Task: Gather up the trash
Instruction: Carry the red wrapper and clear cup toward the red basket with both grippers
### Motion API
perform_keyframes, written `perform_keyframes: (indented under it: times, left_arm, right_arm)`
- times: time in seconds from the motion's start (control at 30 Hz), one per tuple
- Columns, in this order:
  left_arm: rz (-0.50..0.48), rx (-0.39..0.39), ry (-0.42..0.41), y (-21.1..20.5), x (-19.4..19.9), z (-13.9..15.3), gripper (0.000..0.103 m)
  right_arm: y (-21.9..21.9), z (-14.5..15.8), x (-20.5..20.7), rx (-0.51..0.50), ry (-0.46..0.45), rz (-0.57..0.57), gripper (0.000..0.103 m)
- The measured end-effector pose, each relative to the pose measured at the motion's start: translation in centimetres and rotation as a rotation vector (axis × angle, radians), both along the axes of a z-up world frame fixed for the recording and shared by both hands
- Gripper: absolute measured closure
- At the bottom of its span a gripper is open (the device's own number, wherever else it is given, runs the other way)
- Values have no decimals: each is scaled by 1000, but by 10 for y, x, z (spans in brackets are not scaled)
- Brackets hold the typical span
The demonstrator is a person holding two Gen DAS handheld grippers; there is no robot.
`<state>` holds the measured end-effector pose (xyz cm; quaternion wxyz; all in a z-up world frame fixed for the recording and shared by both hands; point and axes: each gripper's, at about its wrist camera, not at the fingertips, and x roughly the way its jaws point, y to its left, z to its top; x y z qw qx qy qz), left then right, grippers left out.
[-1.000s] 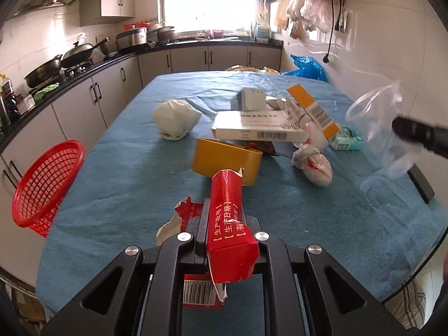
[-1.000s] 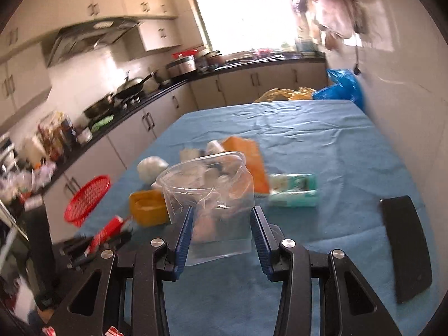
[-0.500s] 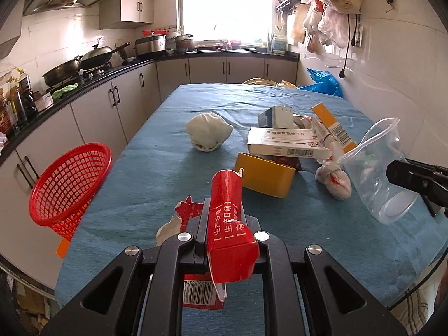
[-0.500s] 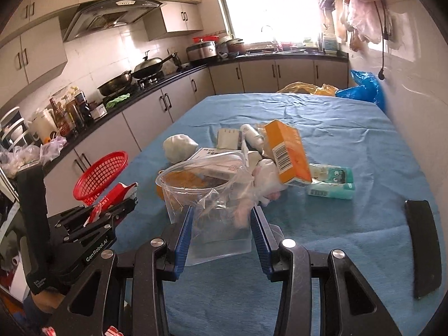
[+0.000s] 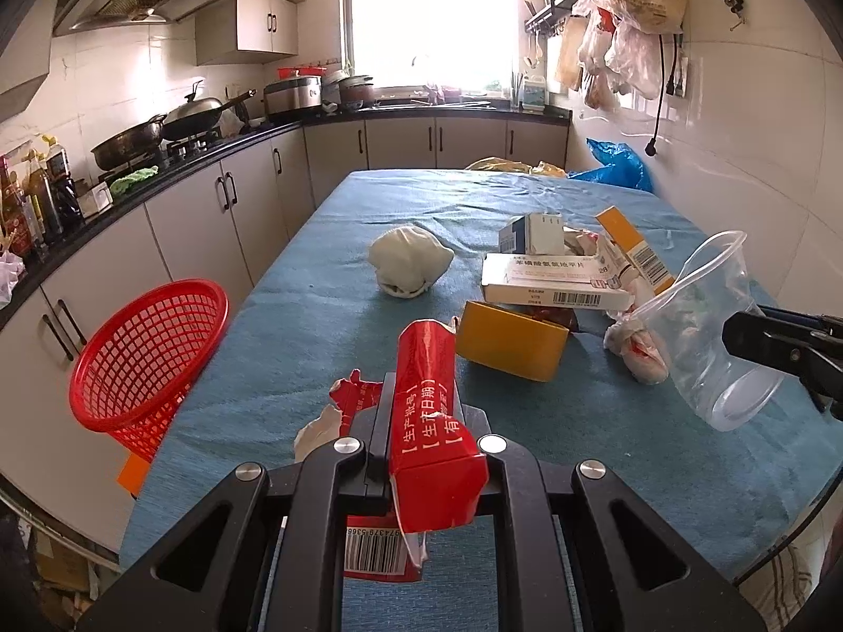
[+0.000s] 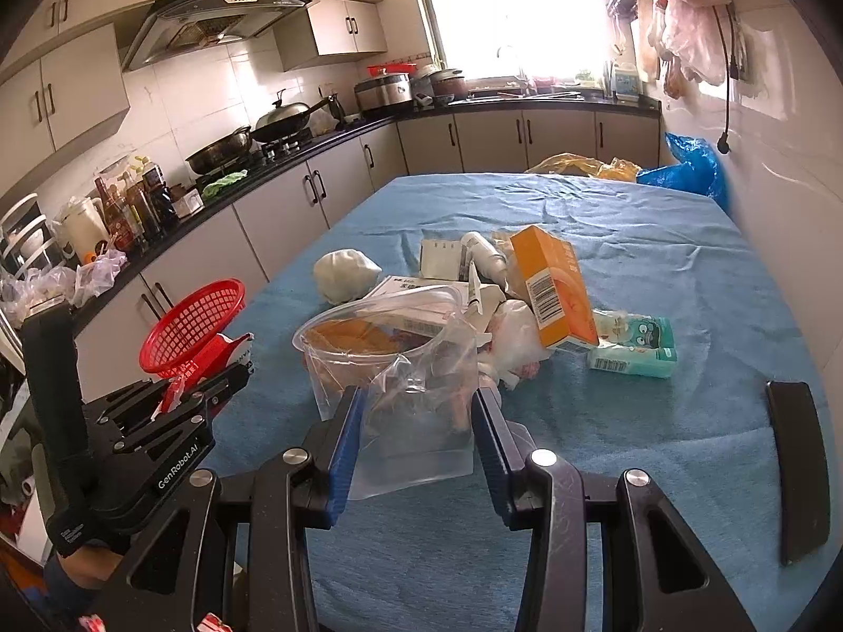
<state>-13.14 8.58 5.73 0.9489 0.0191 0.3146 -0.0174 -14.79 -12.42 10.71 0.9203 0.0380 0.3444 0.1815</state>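
We see a kitchen with a long table (image 5: 295, 337) under a blue cloth. The left gripper (image 5: 421, 421) is pressed tight on a torn red carton (image 5: 429, 421), flattened, with white Chinese lettering and a barcode on its lower flap; the carton sticks up between the jaws, above the near end of the table. The right gripper (image 6: 416, 421) pinches a clear plastic cup (image 6: 390, 363) (crumpled and see-through, its mouth pointing away from the hand), with both blue-lined fingers (image 6: 342, 447) pressing on its sides. In the left view the same cup hangs at the right edge, above the cloth.

A red mesh basket (image 5: 142, 358) sits at the table's left edge, just beside the cabinets. The rest of the trash lies in a cluster around the table's middle: a white crumpled wad (image 5: 408, 266), a yellow box (image 5: 511, 339), a flat white box with a barcode (image 5: 553, 284), an orange box (image 6: 553, 289) leaning on the pile, and a pale green pack (image 6: 632, 345) just to its right. A dark flat object (image 6: 798, 468) lies apart near the right edge.
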Motion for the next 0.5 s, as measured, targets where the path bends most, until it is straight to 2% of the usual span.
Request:
perform_keyframes:
  times: [0.5]
  left_arm:
    - [24,-18,-28,15,-3,10,90]
  right_arm:
    - [22,12,6,-17,-11,36,58]
